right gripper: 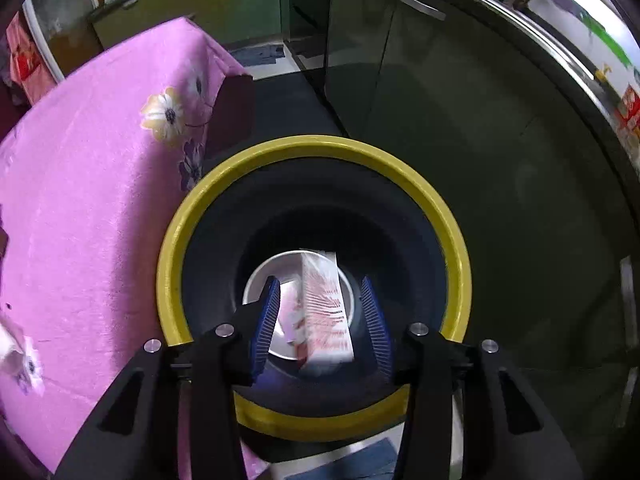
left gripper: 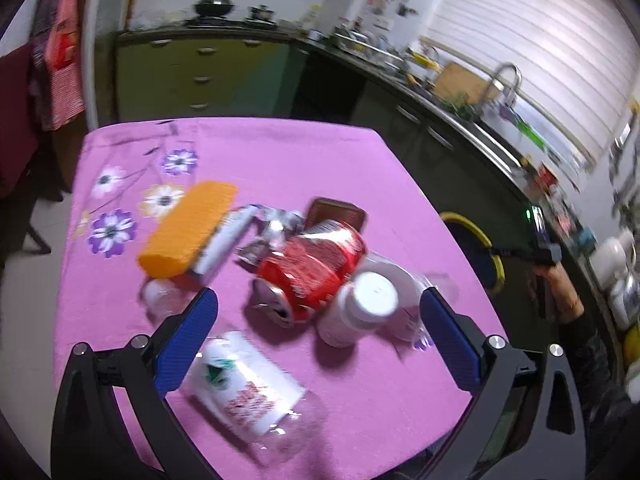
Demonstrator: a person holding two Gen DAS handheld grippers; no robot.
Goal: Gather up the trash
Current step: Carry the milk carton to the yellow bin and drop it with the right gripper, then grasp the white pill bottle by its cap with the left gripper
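In the left wrist view my left gripper (left gripper: pixel 318 300) is open above the pink tablecloth (left gripper: pixel 280 152). Between its blue fingers lie a crushed red soda can (left gripper: pixel 310 268) and a white pill bottle (left gripper: pixel 358 308). A clear plastic bottle with a white label (left gripper: pixel 248 388) lies near the left finger. An orange sponge (left gripper: pixel 188 228) and a silver wrapper (left gripper: pixel 268 226) lie farther back. In the right wrist view my right gripper (right gripper: pixel 320 300) is open over a black bin with a yellow rim (right gripper: pixel 316 148). A white and red carton (right gripper: pixel 324 308) is between the fingers, blurred, inside the bin.
A brown tray (left gripper: pixel 336 210) and a clear plastic lid (left gripper: pixel 396 280) lie by the can. The bin (left gripper: pixel 476 244) stands off the table's right edge, by dark kitchen cabinets (right gripper: pixel 420 80). The other hand (left gripper: pixel 560 284) holds its gripper over it.
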